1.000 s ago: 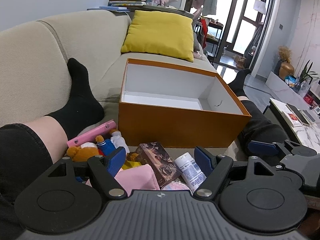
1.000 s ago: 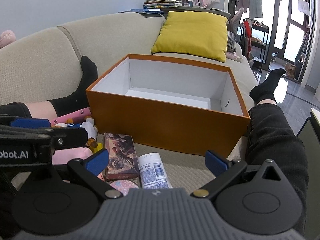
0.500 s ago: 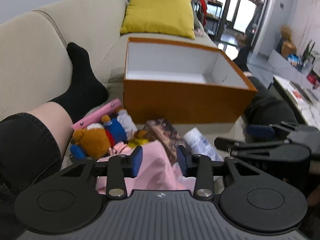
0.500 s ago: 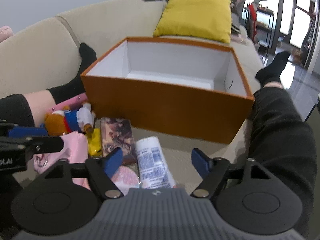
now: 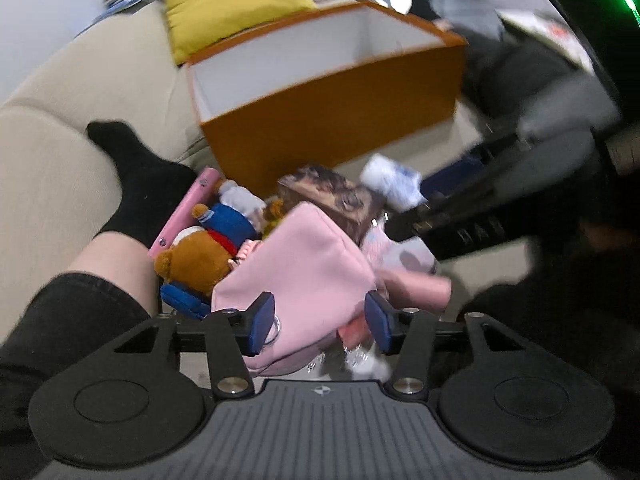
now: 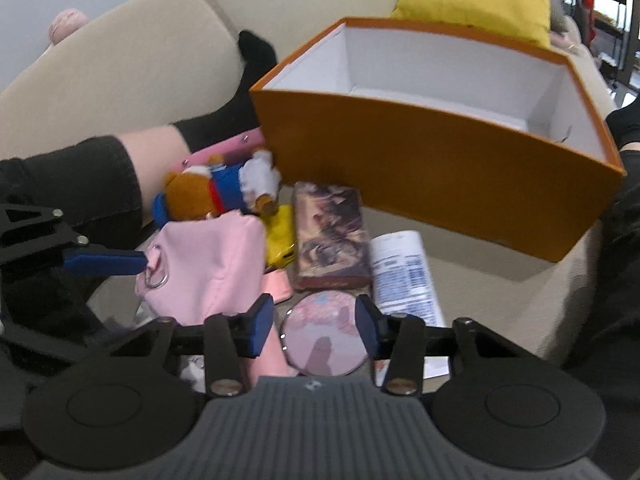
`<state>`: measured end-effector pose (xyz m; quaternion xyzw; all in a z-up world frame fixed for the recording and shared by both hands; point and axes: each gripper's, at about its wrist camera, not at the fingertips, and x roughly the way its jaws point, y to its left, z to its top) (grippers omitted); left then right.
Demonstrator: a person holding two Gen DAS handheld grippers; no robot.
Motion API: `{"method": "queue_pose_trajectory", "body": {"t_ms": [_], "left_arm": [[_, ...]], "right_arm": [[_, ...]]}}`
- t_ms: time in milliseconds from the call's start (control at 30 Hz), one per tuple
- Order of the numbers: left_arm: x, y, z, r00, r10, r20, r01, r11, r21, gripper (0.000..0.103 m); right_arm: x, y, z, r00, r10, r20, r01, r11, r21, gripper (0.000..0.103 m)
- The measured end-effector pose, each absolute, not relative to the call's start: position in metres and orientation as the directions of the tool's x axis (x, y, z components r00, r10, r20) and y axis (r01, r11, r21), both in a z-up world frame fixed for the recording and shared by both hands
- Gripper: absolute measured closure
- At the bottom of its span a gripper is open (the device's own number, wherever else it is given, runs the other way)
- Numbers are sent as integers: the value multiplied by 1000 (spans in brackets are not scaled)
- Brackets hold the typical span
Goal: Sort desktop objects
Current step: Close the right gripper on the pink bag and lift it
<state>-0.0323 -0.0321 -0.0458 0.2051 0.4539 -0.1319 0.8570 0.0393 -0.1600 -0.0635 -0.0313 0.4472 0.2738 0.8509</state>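
Note:
A pile of small items lies on the sofa in front of an orange box (image 5: pixel 332 120) (image 6: pixel 420 168) with a white, empty inside. My left gripper (image 5: pixel 320 324) hangs over a pink pouch (image 5: pixel 300 264) (image 6: pixel 208 264). Its jaws are opening with the pouch between them, and no firm press shows. My right gripper (image 6: pixel 314 328) is closing around a round pink disc (image 6: pixel 324 336); a small gap shows at the left pad. Beside these lie a teddy bear (image 5: pixel 192 256) (image 6: pixel 188 196), a patterned box (image 6: pixel 328 236) and a white tube (image 6: pixel 404 272).
A person's legs in black socks (image 5: pixel 140 184) lie on both sides of the pile. A yellow cushion (image 5: pixel 232 4) leans on the beige sofa back (image 6: pixel 120 60) behind the box. A yellow item (image 6: pixel 280 232) and a flat pink case (image 5: pixel 182 216) sit in the pile.
Both grippers have sunk toward the pile and tipped downward. The left one rolled, and its jaws narrowed and then widened over the pouch. The right jaws have narrowed around the pink disc.

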Motion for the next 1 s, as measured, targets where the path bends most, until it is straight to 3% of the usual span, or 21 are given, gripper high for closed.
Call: {"method": "queue_pose_trajectory", "body": {"t_ms": [300,533,600,900,1000], "left_arm": [[-30,-44,-77,566,74,-821,456,801,387,40],[-21,-30,-67,612,68,-788,377,851,366,73],[-18,-24,-58,615,20,-788,362,881,305,92],[-11,-16,-40,630,-53,-774,302,936,182,96],[-10,-17,-37,641,-58,-765,283,945,165,97]], "right_arm": [[50,-151,-75,387,452,-804,-525,824,210,55],[60,-147,-65,391,462,-796,-519,825,223,55],[62,-142,-60,391,473,-789,-536,814,223,55],[73,-152,-50,376,592,-713,-484,781,394,53],[79,-161,-49,360,641,-678,-427,760,491,43]]}}
